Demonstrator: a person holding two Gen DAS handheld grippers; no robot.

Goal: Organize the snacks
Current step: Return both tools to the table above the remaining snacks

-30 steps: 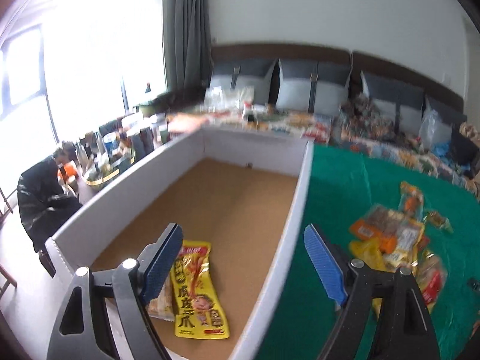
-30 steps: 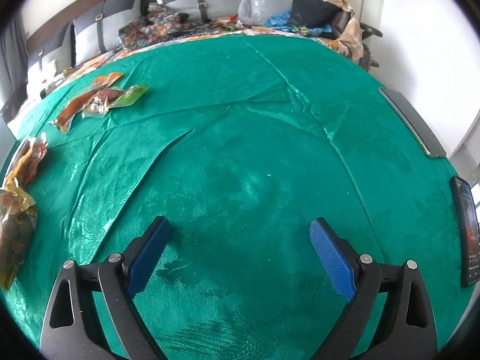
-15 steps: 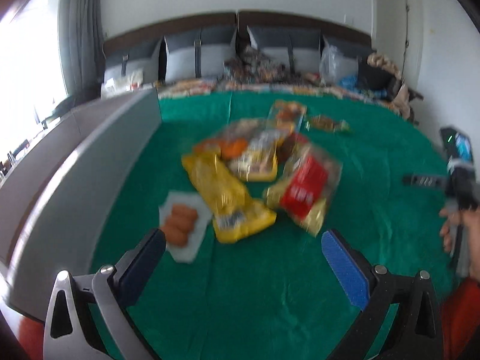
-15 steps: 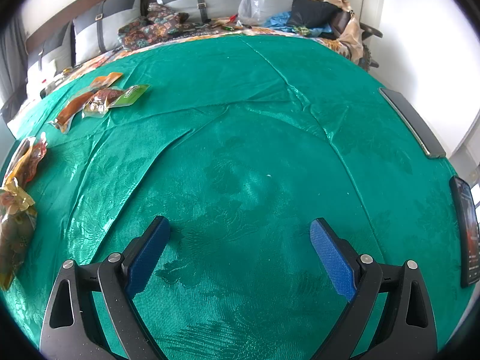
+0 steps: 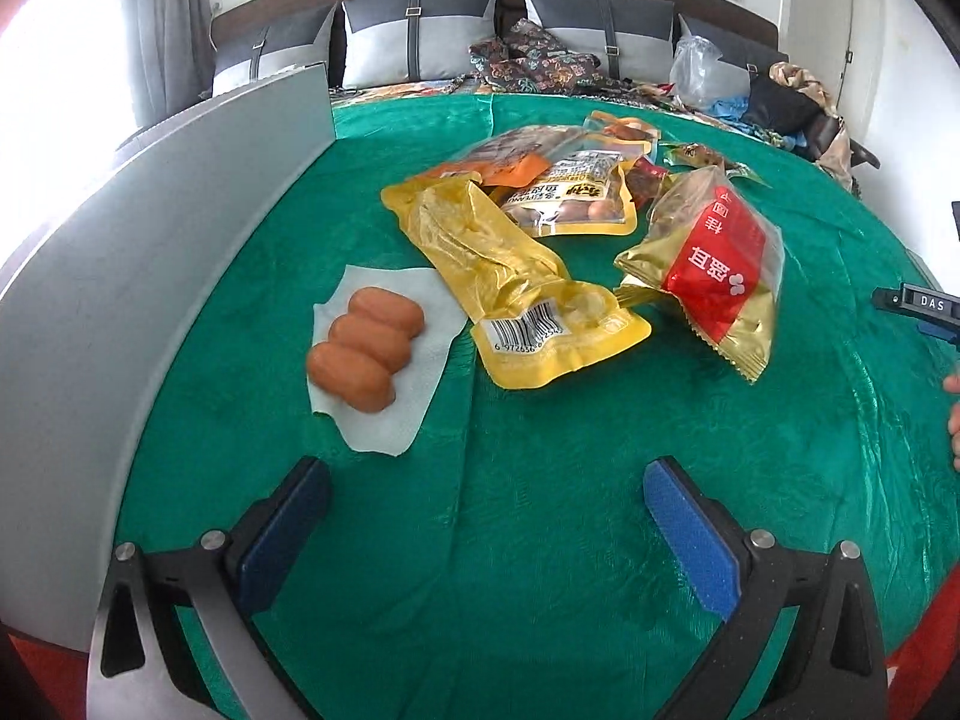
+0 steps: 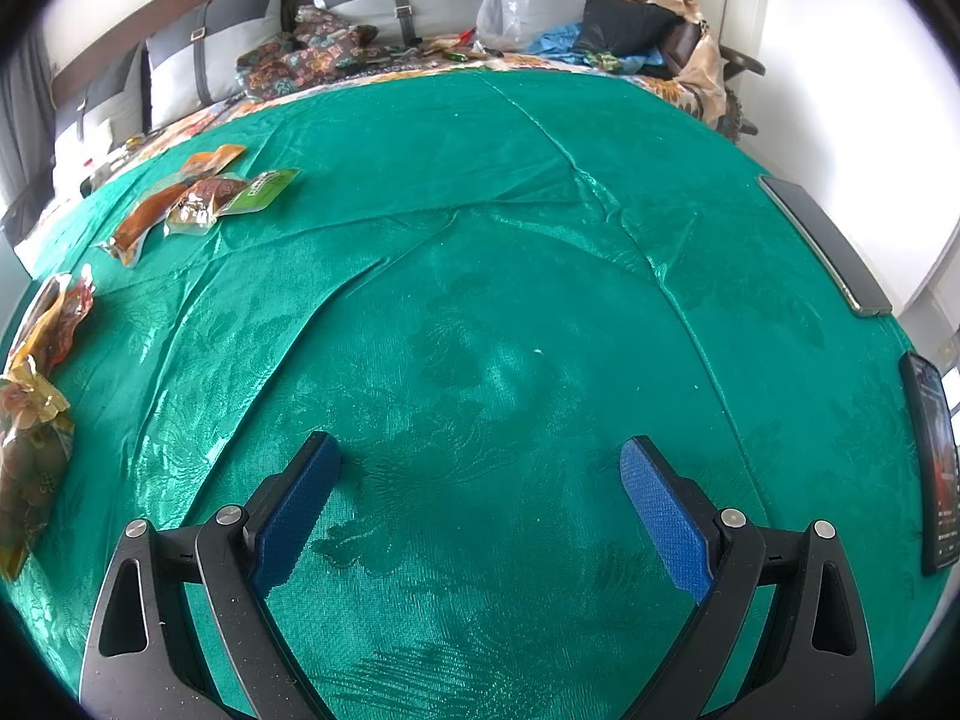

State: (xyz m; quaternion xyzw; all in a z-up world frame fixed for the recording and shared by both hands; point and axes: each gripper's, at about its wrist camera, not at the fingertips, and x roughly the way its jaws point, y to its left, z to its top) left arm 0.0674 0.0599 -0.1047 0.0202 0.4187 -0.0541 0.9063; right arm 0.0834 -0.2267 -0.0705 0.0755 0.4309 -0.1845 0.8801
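A heap of snack packets lies on the green cloth in the left wrist view: a clear pack of three sausages [image 5: 366, 348], a yellow pouch with a barcode [image 5: 510, 276], a gold and red bag [image 5: 714, 258], and a pale yellow nut pouch [image 5: 570, 198]. My left gripper [image 5: 486, 516] hovers open just in front of them, nothing between its blue pads. The grey wall of the box [image 5: 150, 228] rises at the left. My right gripper [image 6: 480, 486] stands open over bare cloth, far from the small packets [image 6: 204, 198] at the left.
Two phones [image 6: 822, 240] lie along the table's right edge. More packets [image 6: 36, 396] sit at the left border of the right wrist view. A person's fingers [image 5: 953, 414] and the other gripper's black body [image 5: 918, 306] show at the right. Pillows and clutter fill the bed behind.
My left gripper swung from above the box, with a yellow packet inside, over to the snack heap and sank closer to it. The right gripper stayed still.
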